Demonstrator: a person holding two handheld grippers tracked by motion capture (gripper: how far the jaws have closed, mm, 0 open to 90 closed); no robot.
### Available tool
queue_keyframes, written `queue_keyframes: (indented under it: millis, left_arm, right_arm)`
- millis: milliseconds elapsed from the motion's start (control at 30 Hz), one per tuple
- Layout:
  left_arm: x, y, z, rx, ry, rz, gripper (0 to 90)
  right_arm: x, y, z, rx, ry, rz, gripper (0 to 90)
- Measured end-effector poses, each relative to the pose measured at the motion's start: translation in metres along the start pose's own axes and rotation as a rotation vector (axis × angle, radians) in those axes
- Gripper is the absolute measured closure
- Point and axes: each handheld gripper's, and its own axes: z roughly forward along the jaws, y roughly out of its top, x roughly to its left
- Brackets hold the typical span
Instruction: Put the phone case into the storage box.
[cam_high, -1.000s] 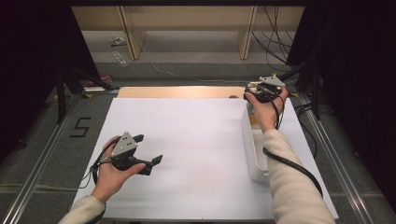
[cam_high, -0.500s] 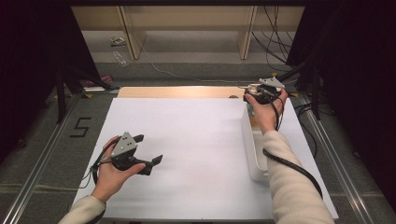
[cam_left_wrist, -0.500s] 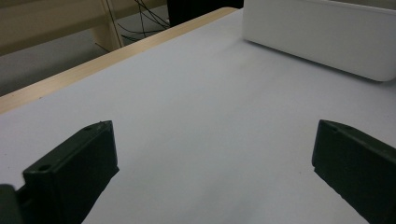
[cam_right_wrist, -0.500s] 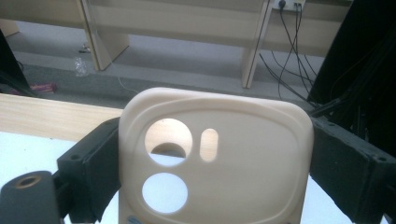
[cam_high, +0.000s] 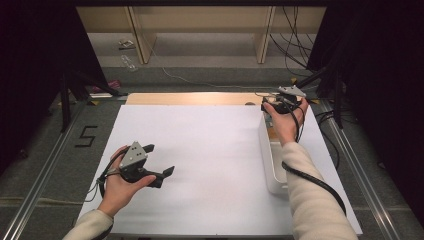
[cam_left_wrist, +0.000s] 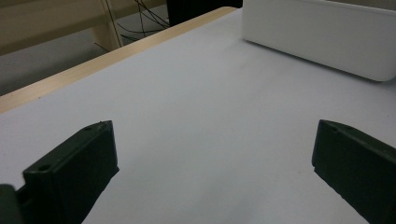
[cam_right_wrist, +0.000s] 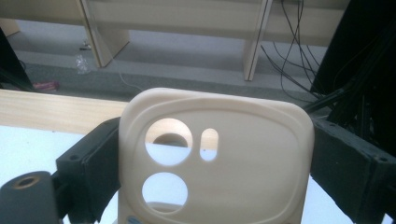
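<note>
Two black jaws of the right gripper (cam_right_wrist: 215, 154) pinch a smooth cream plastic phone case (cam_right_wrist: 215, 163) with round camera cutouts; the left gripper (cam_left_wrist: 212, 163) is spread over the matte white table (cam_left_wrist: 196, 107).

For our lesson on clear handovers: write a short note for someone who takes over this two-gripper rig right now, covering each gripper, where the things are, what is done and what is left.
Right gripper: shut on the cream phone case, clamped by its two side edges, held above the far end of the white bin at the table's right side.
Left gripper: open, nothing between its fingers, low over the bare white table sheet on the near left.
Done: the case is picked up and gripped.
Left: probably to set the case down, on the sheet or in the bin; which one the pictures do not settle. What the bin holds cannot be made out.
</note>
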Motion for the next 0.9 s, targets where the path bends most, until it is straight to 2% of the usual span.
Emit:
queue_keyframes:
  millis: [900]
  left_arm:
    - [-0.0005,-0.0002,0.0006,0.006,-0.003,0.005,0.0]
  right_arm:
    - [0.0033,-0.0077,-0.0013,0.015,0.013,-0.026,9.2]
